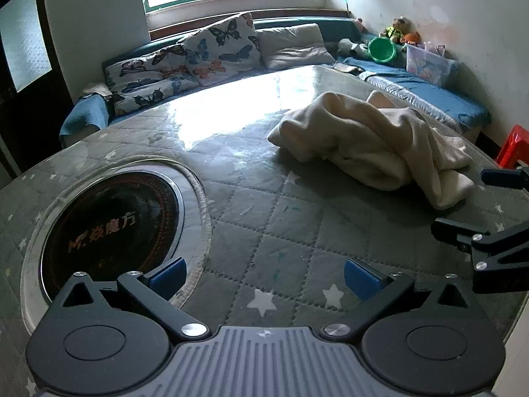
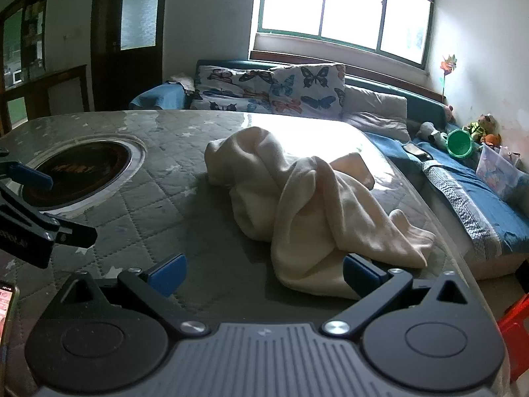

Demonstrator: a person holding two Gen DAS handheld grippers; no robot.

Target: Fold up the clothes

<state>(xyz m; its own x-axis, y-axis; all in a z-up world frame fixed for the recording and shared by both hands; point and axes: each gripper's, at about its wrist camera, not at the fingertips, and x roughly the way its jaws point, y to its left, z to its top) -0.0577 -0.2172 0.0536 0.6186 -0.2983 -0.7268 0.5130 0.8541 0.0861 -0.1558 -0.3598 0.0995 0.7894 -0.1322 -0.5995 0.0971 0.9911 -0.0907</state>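
A crumpled cream garment (image 1: 373, 145) lies in a heap on the grey quilted table cover (image 1: 264, 218), toward the right side. In the right wrist view the garment (image 2: 297, 198) lies just ahead of my right gripper (image 2: 264, 274), its near edge by the right fingertip. My right gripper is open and empty. My left gripper (image 1: 264, 276) is open and empty, low over the table, well short and left of the garment. The right gripper (image 1: 479, 205) shows at the right edge of the left wrist view; the left gripper (image 2: 49, 205) shows at the left edge of the right wrist view.
A round black cooktop (image 1: 109, 228) is set into the table at the left. A sofa with butterfly cushions (image 1: 211, 49), toys and a plastic box (image 1: 426, 63) runs behind and right of the table. A red stool (image 1: 512, 145) stands at right. A phone (image 2: 6, 307) lies at the table's near left.
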